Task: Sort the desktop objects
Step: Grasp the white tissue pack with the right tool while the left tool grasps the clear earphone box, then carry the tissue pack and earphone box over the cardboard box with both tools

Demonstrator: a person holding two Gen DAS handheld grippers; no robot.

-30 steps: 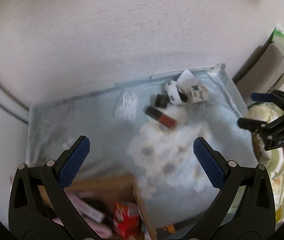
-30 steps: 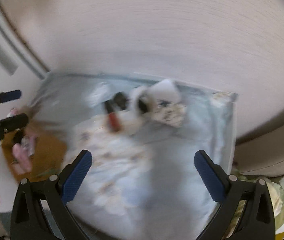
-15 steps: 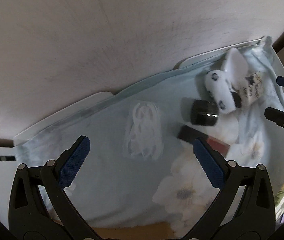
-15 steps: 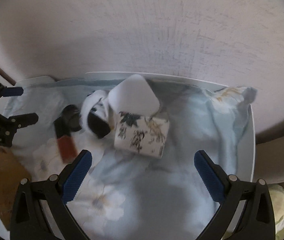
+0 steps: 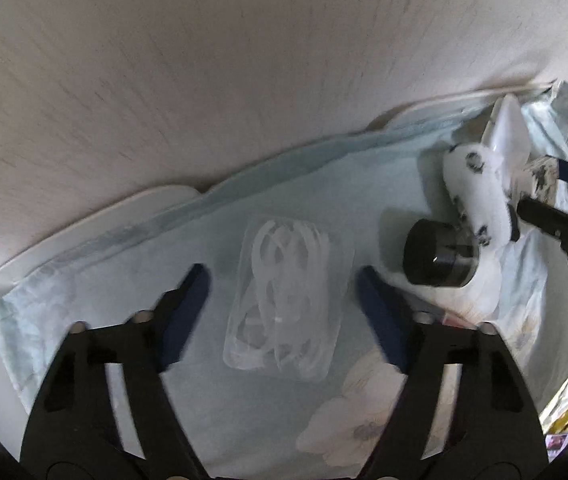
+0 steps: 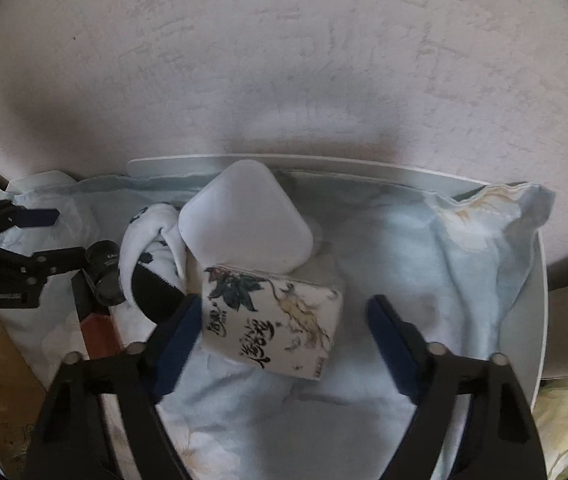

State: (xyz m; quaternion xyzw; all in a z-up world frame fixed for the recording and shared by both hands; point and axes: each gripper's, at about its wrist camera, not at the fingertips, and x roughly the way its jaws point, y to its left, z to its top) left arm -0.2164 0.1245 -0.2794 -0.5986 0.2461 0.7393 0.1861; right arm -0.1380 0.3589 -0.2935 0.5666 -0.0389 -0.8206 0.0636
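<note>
A clear plastic bag with a coiled white cable (image 5: 290, 298) lies flat on the light-blue floral cloth (image 5: 131, 280). My left gripper (image 5: 281, 284) points down over it, jaws closing, one finger on each side of the bag and the pads not pressing it. A tissue pack printed with flowers and black calligraphy (image 6: 271, 324) sits between the fingers of my right gripper (image 6: 284, 312). Those jaws are closing too: the left finger is at the pack's edge and the right finger stands apart from it.
Behind the tissue pack lean a white rounded box (image 6: 243, 220) and a white spotted sock-like bundle (image 6: 151, 240). A black cylinder (image 5: 440, 256) and a red-and-black stick (image 6: 99, 320) lie between the two grippers. The white table edge (image 6: 540, 320) meets the wall behind.
Both grippers have come down close to the cloth and narrowed their jaws. The left now straddles the cable bag, the right the tissue pack.
</note>
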